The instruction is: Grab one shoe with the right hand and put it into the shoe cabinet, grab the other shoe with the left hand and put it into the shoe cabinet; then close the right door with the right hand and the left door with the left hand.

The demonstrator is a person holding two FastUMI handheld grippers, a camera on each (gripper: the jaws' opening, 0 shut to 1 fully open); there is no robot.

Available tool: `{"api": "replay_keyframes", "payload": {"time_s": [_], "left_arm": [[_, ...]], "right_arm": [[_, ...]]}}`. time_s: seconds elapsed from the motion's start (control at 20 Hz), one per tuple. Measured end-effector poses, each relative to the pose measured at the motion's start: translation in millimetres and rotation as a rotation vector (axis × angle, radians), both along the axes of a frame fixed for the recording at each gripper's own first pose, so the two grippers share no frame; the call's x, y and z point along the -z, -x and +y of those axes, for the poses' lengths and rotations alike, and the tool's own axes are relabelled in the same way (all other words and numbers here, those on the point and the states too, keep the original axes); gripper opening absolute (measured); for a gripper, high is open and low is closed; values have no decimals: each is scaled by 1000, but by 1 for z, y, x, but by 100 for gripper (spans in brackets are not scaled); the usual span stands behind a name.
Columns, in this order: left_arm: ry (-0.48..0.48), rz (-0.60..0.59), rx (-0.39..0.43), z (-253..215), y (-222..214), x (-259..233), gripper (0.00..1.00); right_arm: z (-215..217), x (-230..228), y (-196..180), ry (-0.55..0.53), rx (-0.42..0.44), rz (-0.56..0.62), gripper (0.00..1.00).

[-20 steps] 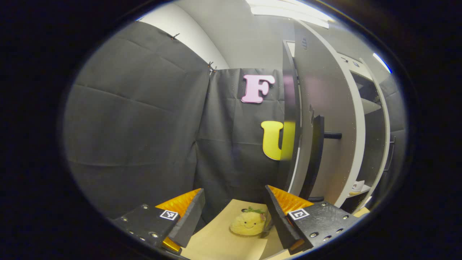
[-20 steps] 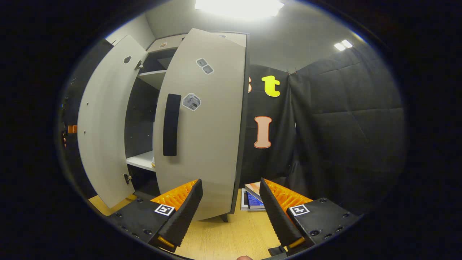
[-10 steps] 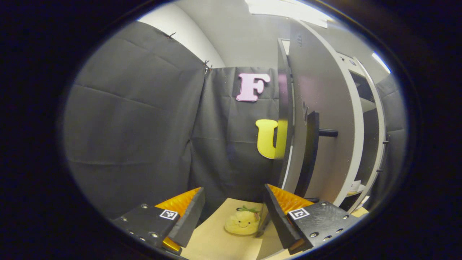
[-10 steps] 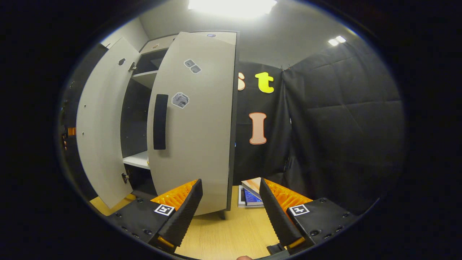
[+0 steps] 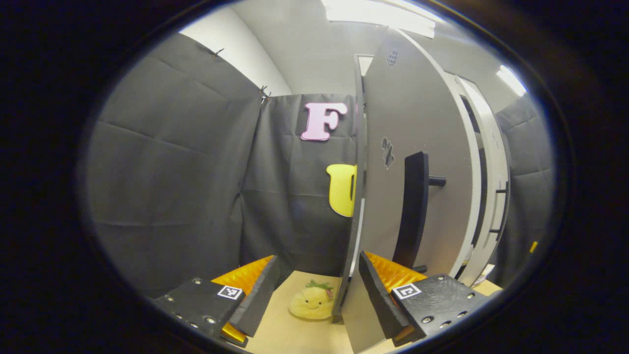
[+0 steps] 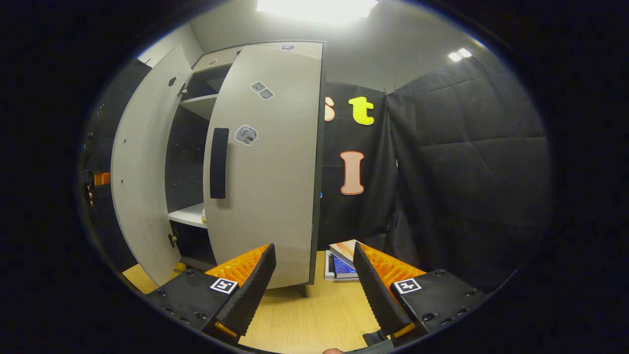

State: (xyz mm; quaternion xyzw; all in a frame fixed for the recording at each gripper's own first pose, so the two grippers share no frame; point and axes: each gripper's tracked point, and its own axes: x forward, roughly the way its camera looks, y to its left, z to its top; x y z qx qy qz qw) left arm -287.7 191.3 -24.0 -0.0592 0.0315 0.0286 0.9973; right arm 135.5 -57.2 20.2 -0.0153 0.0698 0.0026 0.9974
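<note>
A: Wood is seen underfoot in the left gripper view: a pale floor on which a small yellow plush toy sits, close to the foot of the cabinet. Dark quilted cloth is hung as walls on two sides, with a white wall and a ceiling light above it.

B: And the left gripper?

A: Its fingers are spread wide, and nothing is held between them. The left door is seen just beyond the right-hand finger, partly swung out, with its dark upright handle facing the camera. Whether the finger touches the door cannot be told.

B: What is shown in the right gripper view?

A: The same wooden floor is seen, brighter in tone. A few books are stacked on it by the cloth wall, just beside the cabinet's corner. The shoe cabinet stands at the left of the view; the right door is nearly shut, with a dark handle on it, while the other door stands open. A white shelf is visible in the gap between them, and something pale lies at its edge; whether that is a shoe cannot be told.

B: And the right gripper?

A: It is held wide open and empty, apart from the door.
</note>
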Motion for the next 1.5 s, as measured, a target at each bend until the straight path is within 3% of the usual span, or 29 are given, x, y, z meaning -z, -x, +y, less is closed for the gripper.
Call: {"api": "replay_keyframes", "payload": {"time_s": [0.1, 0.35, 0.55, 1.0, 1.1, 1.4, 1.45, 1.5], "left_arm": [[8, -2, 24, -13, -1, -1, 99], [11, -12, 81, -50, -10, -2, 99], [7, -18, 106, -81, -23, 0, 89], [-8, -3, 178, -173, -58, 15, 98], [-19, -8, 174, -178, -59, 15, 99], [-32, -14, 184, -169, -45, 9, 88], [-43, -22, 181, -162, -36, 6, 99], [-52, -27, 179, -156, -27, 1, 98]], "right_arm": [[-1, -1, 1, 5, 3, -2, 99], [-2, 1, -1, 9, 3, 2, 99], [-5, 4, -1, 15, 9, 7, 99], [-11, 12, -5, -2, 13, 33, 99], [-12, 14, -4, -8, 8, 34, 99], [-7, 4, -1, -36, -21, 22, 99], [-4, 0, 0, -40, -30, 15, 99], [0, -5, 3, -44, -38, 6, 99]]}}
